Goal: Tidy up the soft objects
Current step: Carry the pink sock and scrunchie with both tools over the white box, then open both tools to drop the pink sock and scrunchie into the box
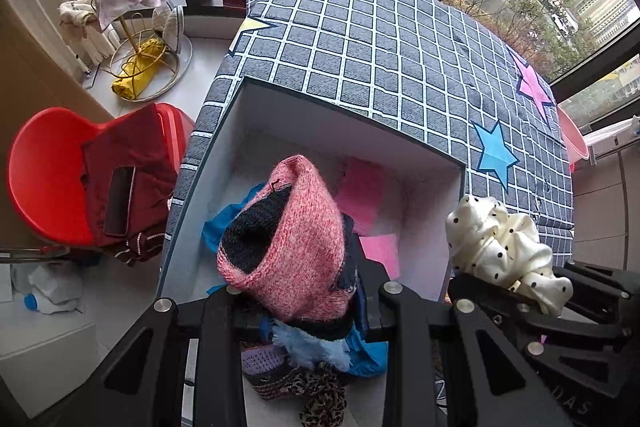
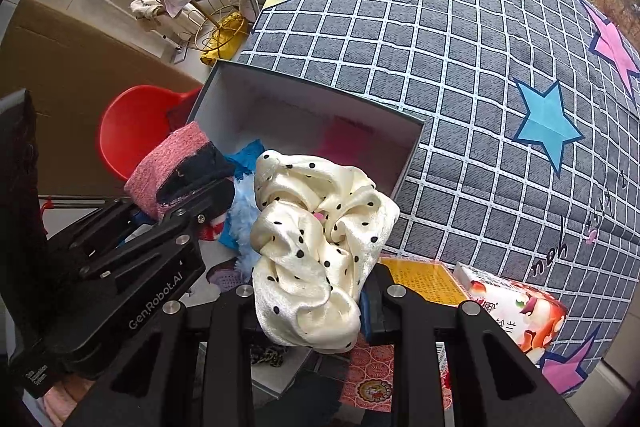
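Black linkage bars of the left gripper (image 1: 298, 311) fill the bottom of the left wrist view; its jaws are clamped on a pink and dark knit hat (image 1: 286, 243), which hangs directly over the open white box (image 1: 224, 147). Alongside it, the right gripper (image 2: 316, 301) has its jaws closed on a cream polka-dot scrunchie (image 2: 316, 239), held just at the box's near right edge, above the checked bedcover (image 2: 460, 47).

Contents already in the box: 2 pink cloths (image 1: 368, 195), a blue cloth (image 1: 224, 223), a pale blue fluffy item (image 1: 308, 347) and a leopard-print piece (image 1: 324, 399).

Hazards at this stage:

1. Both grippers point steeply down and stand close together. Releasing both loads at once risks contact between the 2 tools.
2. Release position for the scrunchie is marginal. Dropped from here, it may catch the box wall and slide onto the bedcover.
3. Knit fabric may snag on a pad as the jaws open and lift back out.
4. An orange carton (image 2: 516, 311) lies near the right gripper and could be knocked.
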Demonstrator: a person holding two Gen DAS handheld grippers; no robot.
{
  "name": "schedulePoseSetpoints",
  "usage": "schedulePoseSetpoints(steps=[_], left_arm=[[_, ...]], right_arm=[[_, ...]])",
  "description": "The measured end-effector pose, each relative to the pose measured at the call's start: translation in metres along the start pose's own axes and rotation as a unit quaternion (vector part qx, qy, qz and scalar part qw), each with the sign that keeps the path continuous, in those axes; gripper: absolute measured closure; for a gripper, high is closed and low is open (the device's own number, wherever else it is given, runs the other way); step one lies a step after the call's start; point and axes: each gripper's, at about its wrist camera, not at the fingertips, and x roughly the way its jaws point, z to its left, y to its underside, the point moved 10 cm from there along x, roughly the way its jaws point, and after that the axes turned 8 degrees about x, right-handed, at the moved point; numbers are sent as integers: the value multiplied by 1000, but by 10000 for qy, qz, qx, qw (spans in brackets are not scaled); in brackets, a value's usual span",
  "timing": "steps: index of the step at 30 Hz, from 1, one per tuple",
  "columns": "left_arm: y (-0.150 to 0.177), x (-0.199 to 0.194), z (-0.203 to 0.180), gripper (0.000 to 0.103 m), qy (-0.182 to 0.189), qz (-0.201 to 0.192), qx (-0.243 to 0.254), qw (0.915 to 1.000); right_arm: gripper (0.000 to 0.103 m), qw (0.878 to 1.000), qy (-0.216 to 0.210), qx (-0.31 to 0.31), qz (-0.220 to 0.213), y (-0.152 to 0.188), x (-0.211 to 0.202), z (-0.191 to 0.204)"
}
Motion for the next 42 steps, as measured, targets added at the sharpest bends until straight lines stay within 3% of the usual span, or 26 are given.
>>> schedulePoseSetpoints(steps=[11,17,24,30,31,32,34,38,42], left_arm=[[-2,7,4,69,-119,72,22,9999],[-4,8,8,62,-211,54,13,9998],[-7,9,9,50,-256,57,118,9996],[-8,17,20,27,-692,379,112,9968],[-8,18,23,21,-817,435,114,9956],[-8,19,27,19,-1015,535,117,9933],[-7,22,34,17,-1216,733,96,9898],[-10,22,35,18,-470,605,-308,9966],[-11,18,38,17,-306,483,-437,9974]], right_arm=[[74,10000,-14,58,53,-4,5,0],[74,9999,-8,82,66,-8,9,1],[72,9999,55,93,107,-12,14,-2],[69,9998,102,110,112,-15,16,-5],[66,9998,97,106,120,-15,16,-5],[54,9998,89,101,122,-14,17,-5],[42,9999,84,72,107,-14,16,-4],[5,9999,157,58,-43,-17,9,-8],[1,9999,73,45,-118,-18,1,-8]])
